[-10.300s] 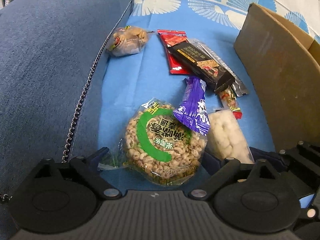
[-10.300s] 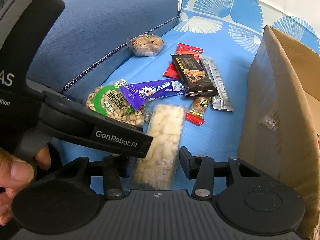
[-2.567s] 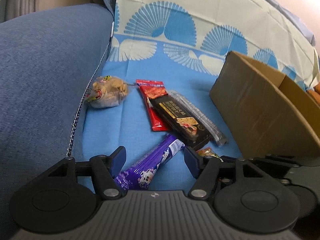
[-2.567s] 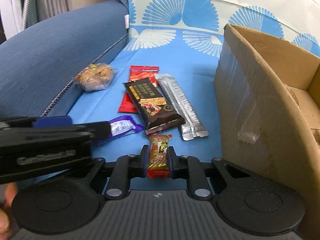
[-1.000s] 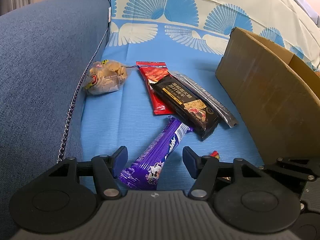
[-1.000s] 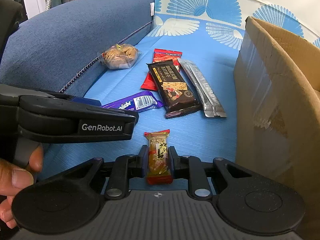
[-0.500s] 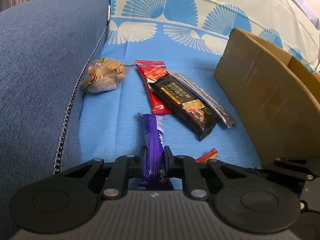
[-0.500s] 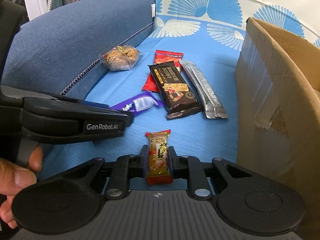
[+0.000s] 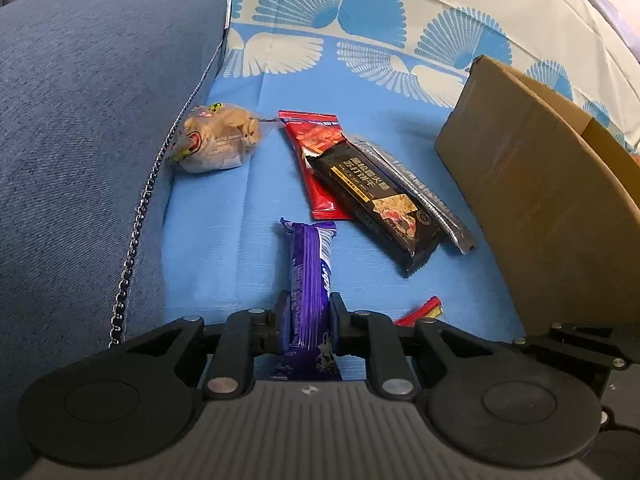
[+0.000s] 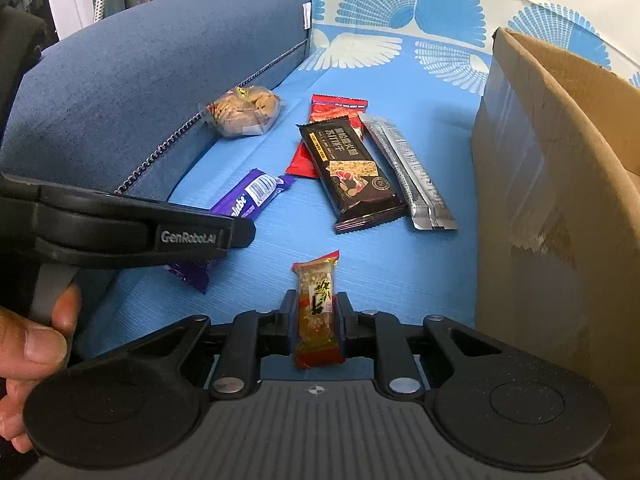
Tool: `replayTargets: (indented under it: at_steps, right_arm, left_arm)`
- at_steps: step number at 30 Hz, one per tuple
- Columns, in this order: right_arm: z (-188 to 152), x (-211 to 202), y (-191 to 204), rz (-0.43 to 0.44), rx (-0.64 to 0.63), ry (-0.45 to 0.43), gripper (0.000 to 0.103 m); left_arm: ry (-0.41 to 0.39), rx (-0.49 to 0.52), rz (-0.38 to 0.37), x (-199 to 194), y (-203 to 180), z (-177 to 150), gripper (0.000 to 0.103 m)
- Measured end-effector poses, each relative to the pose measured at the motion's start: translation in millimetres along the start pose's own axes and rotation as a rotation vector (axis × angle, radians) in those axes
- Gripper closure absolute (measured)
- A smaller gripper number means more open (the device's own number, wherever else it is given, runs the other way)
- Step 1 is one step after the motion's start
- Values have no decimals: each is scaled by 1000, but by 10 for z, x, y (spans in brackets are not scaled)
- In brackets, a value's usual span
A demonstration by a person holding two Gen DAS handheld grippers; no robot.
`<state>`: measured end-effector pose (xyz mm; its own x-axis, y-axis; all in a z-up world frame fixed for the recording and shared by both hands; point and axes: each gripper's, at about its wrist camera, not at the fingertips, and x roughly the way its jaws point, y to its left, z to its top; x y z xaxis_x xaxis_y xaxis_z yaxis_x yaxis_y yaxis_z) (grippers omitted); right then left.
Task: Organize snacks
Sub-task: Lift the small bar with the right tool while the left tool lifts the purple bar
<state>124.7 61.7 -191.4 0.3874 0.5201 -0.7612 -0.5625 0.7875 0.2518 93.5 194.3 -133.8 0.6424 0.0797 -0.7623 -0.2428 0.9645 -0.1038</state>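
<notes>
Purple bar sits pinched in the left gripper, the nut bar in the right gripper (both low over the sheet). Presumably each is bound for the box just beside them.

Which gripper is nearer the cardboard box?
Right. The right gripper, shut on a small red-ended snack, sits just beside the cardboard box wall. The left gripper, shut on the purple bar, is farther out toward the sofa arm.
</notes>
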Motion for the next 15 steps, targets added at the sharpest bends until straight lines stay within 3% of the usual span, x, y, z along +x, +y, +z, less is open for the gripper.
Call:
replayTargets:
  at_steps: [7, 13, 15]
  right_arm:
    - [7, -21, 3, -13, -16, -20, 84]
    - [104, -254, 16, -26, -6, -117, 85]
    - [152, -389, 26, -21, -5, -160, 85]
  left_arm:
    - [-53, -13, -19, -108, 29, -6, 87]
    - [-237, -33, -88, -499, 73, -78, 87]
    - [-265, -57, -100, -589, 89, -104, 87]
